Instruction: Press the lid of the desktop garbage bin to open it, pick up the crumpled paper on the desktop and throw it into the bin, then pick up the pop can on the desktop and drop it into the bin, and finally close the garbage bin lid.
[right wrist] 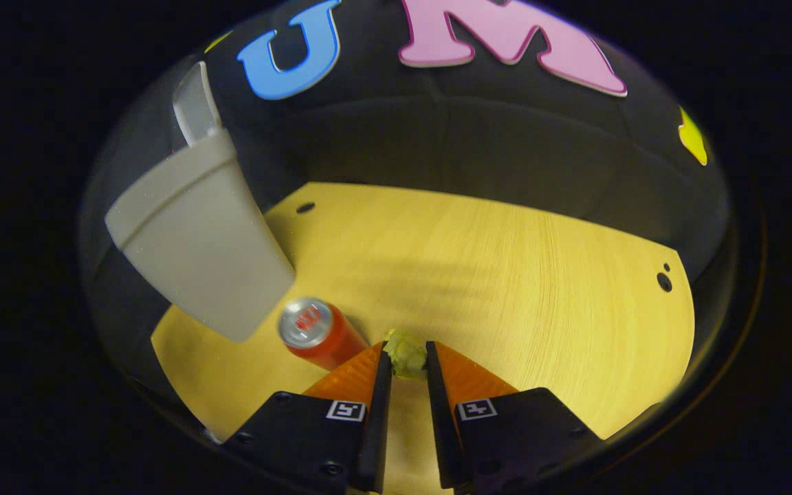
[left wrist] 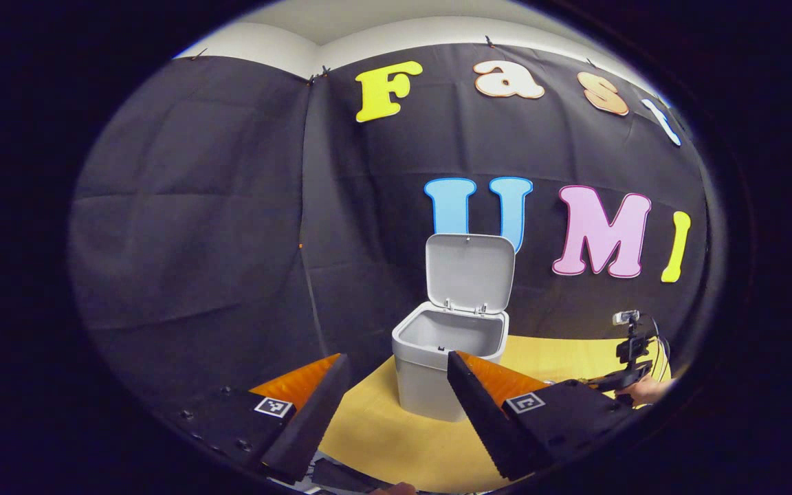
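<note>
The grey desktop bin [left wrist: 437,361] stands on the yellow wooden table with its lid [left wrist: 468,273] swung up and the inside bare. My left gripper [left wrist: 396,375] hovers open in front of it, nothing between its fingers. In the right gripper view the bin [right wrist: 196,234] is at the left, and a red pop can [right wrist: 313,333] stands upright just beside its base. My right gripper [right wrist: 406,368] is low over the table, its fingertips pressed on a yellowish crumpled paper ball [right wrist: 406,354] right of the can. The right gripper [left wrist: 626,375] and the hand holding it also appear far right in the left gripper view.
The table [right wrist: 506,275] stretches wide to the right of the paper, with small dark holes [right wrist: 663,280] near its far edges. Black cloth walls close in behind the bin and around the table.
</note>
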`<state>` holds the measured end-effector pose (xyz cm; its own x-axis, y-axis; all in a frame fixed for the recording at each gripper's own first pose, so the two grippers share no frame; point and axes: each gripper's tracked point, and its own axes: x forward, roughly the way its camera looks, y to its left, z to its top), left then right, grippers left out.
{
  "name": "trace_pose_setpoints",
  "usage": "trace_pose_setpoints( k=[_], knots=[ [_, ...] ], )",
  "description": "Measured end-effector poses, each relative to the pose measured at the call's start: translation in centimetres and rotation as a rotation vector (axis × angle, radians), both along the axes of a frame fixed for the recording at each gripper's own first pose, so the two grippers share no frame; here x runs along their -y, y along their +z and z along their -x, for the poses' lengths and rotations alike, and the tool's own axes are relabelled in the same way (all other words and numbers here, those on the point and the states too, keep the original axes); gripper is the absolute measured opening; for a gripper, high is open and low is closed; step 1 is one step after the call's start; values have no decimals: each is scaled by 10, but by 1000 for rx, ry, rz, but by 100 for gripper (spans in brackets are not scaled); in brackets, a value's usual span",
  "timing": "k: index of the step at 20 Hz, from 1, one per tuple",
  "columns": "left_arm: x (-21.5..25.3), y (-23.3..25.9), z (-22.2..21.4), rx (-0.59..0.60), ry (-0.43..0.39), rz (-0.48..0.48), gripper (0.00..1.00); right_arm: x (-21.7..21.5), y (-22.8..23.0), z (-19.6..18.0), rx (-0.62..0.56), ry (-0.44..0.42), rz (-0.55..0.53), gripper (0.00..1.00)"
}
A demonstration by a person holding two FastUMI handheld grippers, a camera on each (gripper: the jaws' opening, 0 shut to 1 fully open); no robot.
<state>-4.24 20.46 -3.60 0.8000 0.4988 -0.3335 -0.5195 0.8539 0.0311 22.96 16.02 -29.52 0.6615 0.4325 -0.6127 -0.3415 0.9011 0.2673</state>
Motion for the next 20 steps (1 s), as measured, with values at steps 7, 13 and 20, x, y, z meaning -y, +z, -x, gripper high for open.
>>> trace_pose_setpoints(
  k=[7,13,20],
  knots=[
    [-30,-10,-8,35,-107,34,96,-121,234,-23,330,155,-262,33],
    [-55,-13,9,29,-112,18,96,-228,228,-18,317,306,-198,33],
    [-54,-30,17,17,-116,69,98,-256,199,-18,322,366,-120,27]
  ],
)
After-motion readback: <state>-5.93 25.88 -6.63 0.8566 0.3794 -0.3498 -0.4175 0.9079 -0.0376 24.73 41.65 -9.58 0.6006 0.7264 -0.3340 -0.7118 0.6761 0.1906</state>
